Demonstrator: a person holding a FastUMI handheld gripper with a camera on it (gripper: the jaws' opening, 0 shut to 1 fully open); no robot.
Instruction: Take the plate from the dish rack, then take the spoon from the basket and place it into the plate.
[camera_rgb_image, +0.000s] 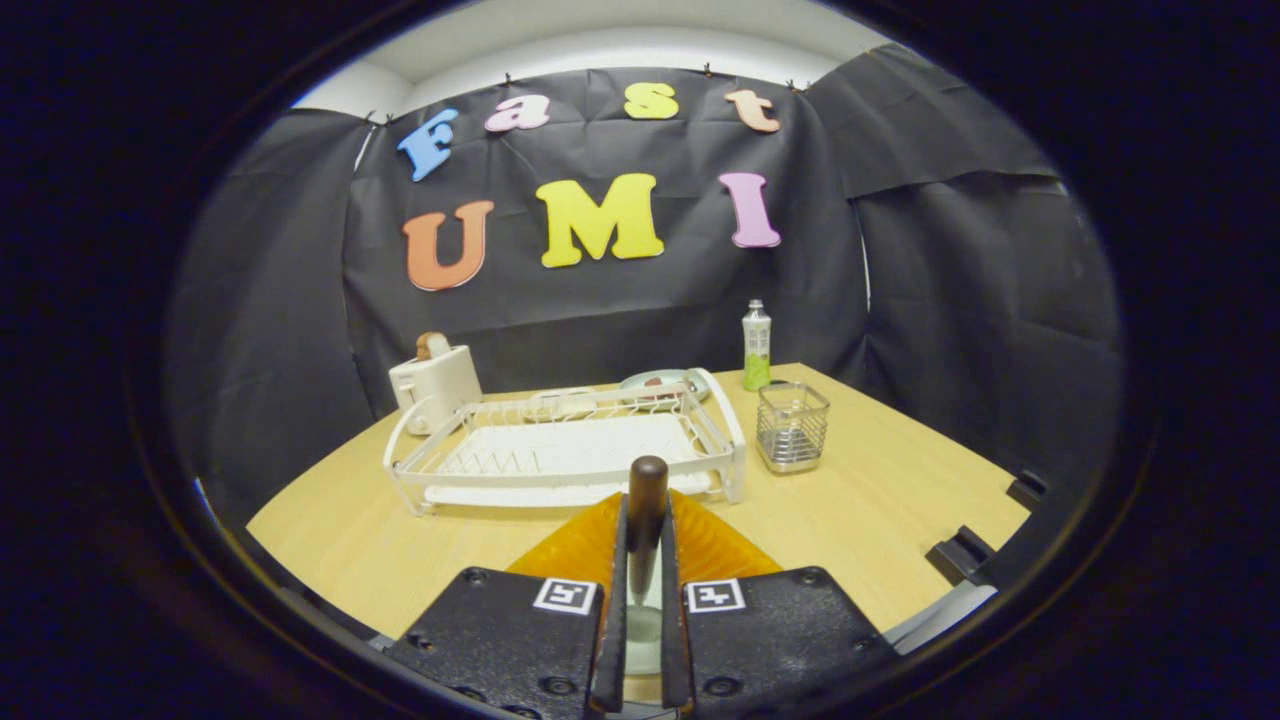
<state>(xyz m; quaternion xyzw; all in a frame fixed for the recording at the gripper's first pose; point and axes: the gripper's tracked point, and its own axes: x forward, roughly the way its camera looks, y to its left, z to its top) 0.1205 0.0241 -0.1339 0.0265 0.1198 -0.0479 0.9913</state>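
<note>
Gripper (645, 560): its 2 fingers are clamped together on the spoon, one pressing each side of the shaft.
Spoon (646, 510): stands upright between the fingers, dark rounded handle end up, pale bowl low down near the gripper body; held this way, it looks ready to be lowered bowl-first.
Plate (585, 545): amber, ribbed, translucent; lies on the wooden table (880, 500) directly under the fingers, so the drop should be short.
Dish rack (570, 450): white wire, just beyond the plate, no plate standing in it.
Basket (792, 425): small wire holder, right of the rack, looks emptied.
Stage: judged as the final placing.
</note>
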